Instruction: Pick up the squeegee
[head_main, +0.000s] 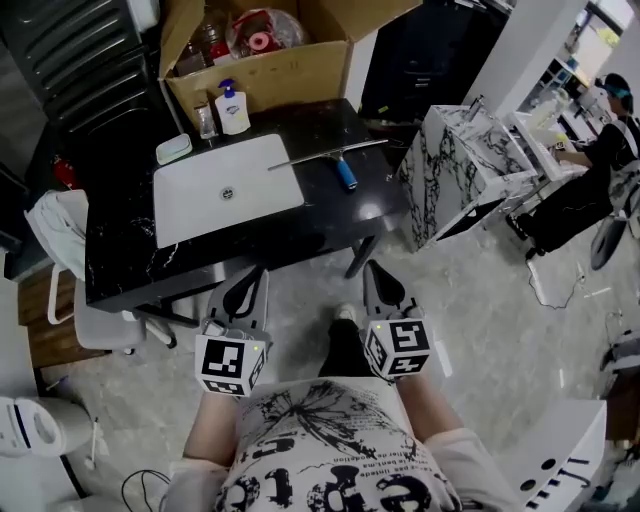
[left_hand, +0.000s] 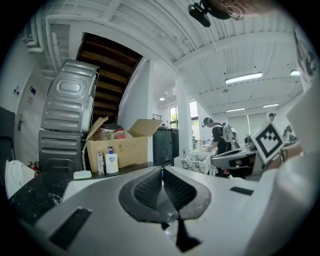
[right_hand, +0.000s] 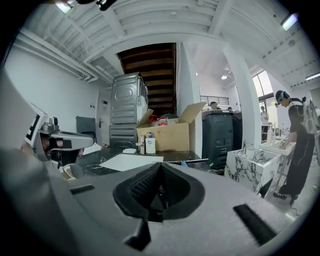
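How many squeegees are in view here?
1: the squeegee lies on the black countertop, at the white sink's right edge. The cardboard box could hide more.

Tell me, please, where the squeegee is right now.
In the head view, the squeegee lies on the black counter, beside the white sink's right edge.

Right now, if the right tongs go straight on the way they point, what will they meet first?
Most likely the black table, near its front right part, just before the squeegee. The gap ahead of the right tongs looks free until there, but depth is unclear.
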